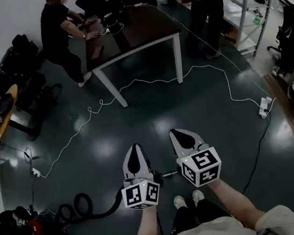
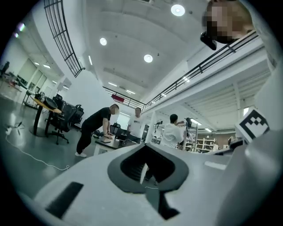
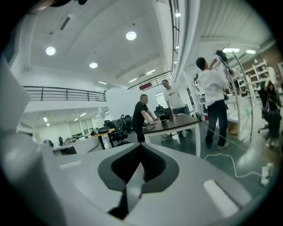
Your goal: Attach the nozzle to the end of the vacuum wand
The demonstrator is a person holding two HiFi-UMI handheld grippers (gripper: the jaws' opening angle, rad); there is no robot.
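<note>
Both grippers are held side by side low in the head view, above the dark floor. My left gripper (image 1: 136, 152) has its jaws shut with nothing between them, and so does my right gripper (image 1: 181, 136). A black vacuum hose (image 1: 83, 207) curls on the floor from the vacuum body (image 1: 23, 233) at the lower left toward the left gripper. A short grey piece of the wand (image 1: 169, 174) shows between the two marker cubes. I cannot make out a nozzle. In the gripper views my left gripper (image 2: 146, 170) and right gripper (image 3: 139, 165) point level across the room.
A dark table with white legs (image 1: 140, 33) stands ahead with people around it. A white cable (image 1: 147, 80) runs over the floor to a power strip (image 1: 265, 106). A black cable (image 1: 257, 161) lies at the right. Bags and a desk (image 1: 9, 101) line the left side.
</note>
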